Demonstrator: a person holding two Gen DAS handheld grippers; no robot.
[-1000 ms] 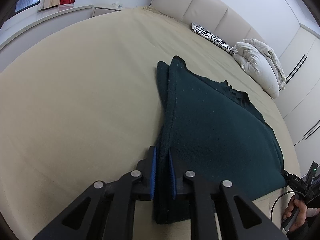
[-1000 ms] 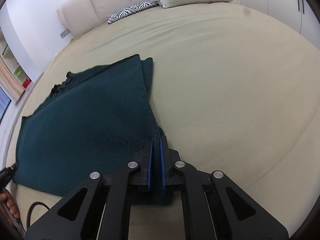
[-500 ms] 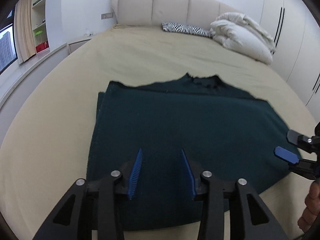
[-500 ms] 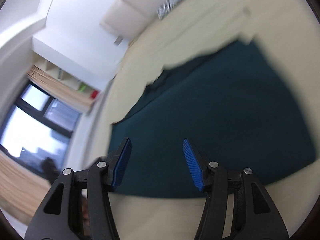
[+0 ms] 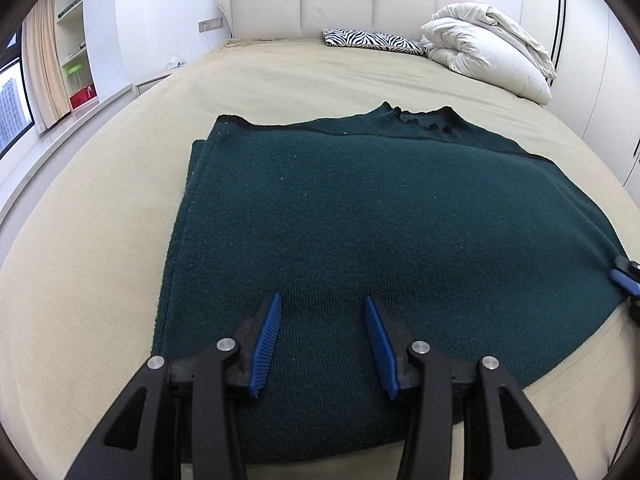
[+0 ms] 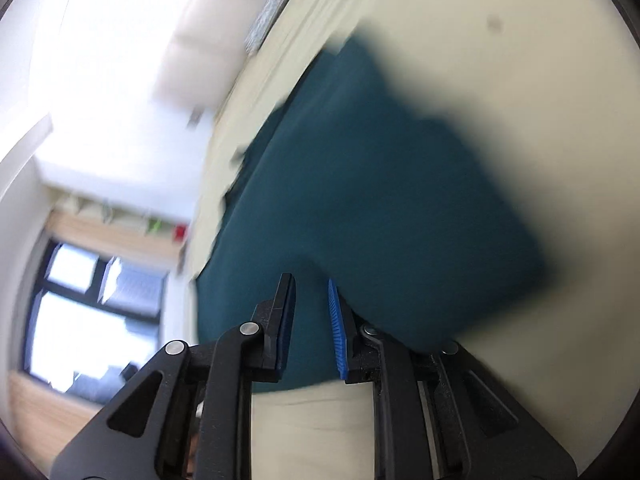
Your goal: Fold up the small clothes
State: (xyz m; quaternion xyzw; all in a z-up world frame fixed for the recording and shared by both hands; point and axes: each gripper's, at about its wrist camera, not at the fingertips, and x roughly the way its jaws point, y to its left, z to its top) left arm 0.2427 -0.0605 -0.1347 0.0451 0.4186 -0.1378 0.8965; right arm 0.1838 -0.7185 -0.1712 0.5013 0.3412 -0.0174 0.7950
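Observation:
A dark green knitted sweater (image 5: 380,216) lies folded flat on the beige bed (image 5: 100,240), collar toward the headboard. My left gripper (image 5: 322,300) is open and empty, hovering over the sweater's near edge. My right gripper (image 6: 310,284) is open with a narrower gap and holds nothing; it is over the sweater (image 6: 380,200) in a blurred, tilted view. One blue fingertip of the right gripper (image 5: 624,280) shows at the sweater's right edge in the left wrist view.
A white duvet (image 5: 488,48) and a zebra pillow (image 5: 372,38) lie at the cream headboard (image 5: 332,0). Shelves and a window (image 5: 12,108) are on the left, wardrobe doors (image 5: 592,60) on the right.
Both grippers let go of the sweater's edges and opened. The sweater now lies flat. The left gripper has swung to face the headboard; the right one is turning fast and its jaws have narrowed.

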